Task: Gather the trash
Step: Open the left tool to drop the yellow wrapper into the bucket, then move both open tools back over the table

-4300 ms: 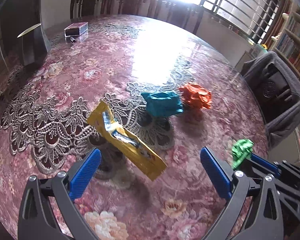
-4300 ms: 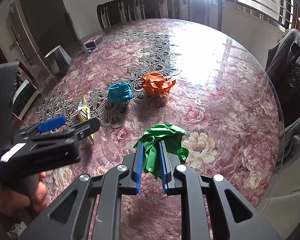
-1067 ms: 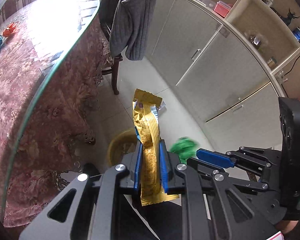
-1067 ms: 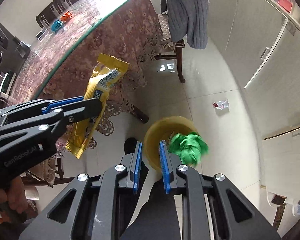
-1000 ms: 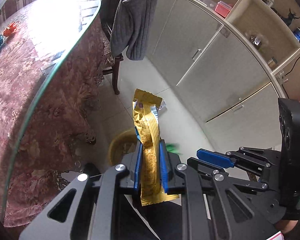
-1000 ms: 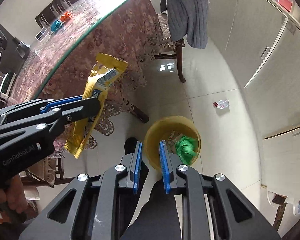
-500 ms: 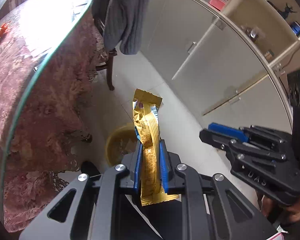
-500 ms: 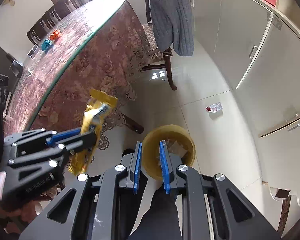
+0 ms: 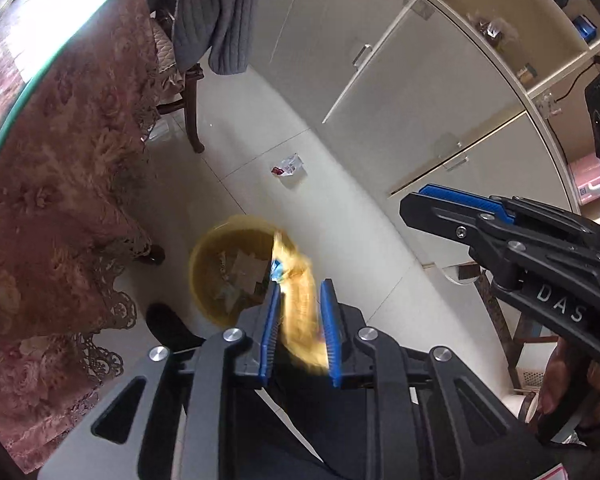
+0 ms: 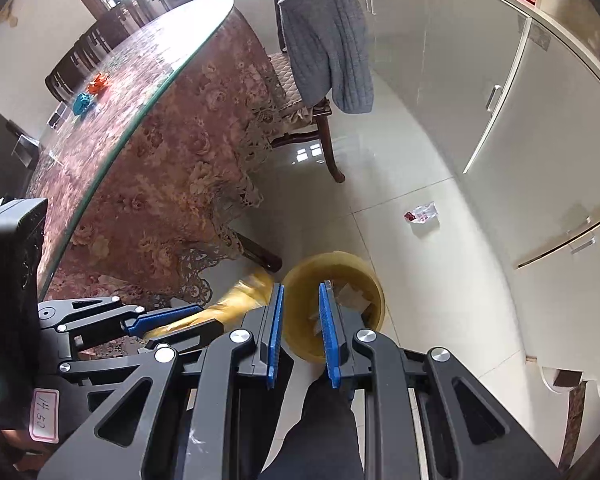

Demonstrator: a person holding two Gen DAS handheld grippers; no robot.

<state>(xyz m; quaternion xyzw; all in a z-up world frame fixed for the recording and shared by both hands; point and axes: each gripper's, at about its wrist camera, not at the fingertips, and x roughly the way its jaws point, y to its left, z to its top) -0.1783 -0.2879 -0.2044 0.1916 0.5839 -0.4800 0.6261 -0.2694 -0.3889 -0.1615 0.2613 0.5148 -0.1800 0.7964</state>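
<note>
1. The left claw (image 9: pixel 298 322) pointed steeply down over the round yellow plastic bin (image 9: pixel 204 256) on the tiled floor, its jaws opening.
2. The yellow snack wrapper (image 9: pixel 300 304) lay blurred between its blue pads (image 9: pixel 270 328), loose rather than pinched.
3. The right claw (image 10: pixel 300 334) stood narrow with nothing between its jaws, above the bin's near rim.
4. An orange wad (image 10: pixel 98 83) and a teal wad (image 10: pixel 82 103) sat far off on the floral table (image 10: pixel 160 128).
5. A small red-and-white scrap (image 10: pixel 422 214) lay on the floor, right of the bin.
</note>
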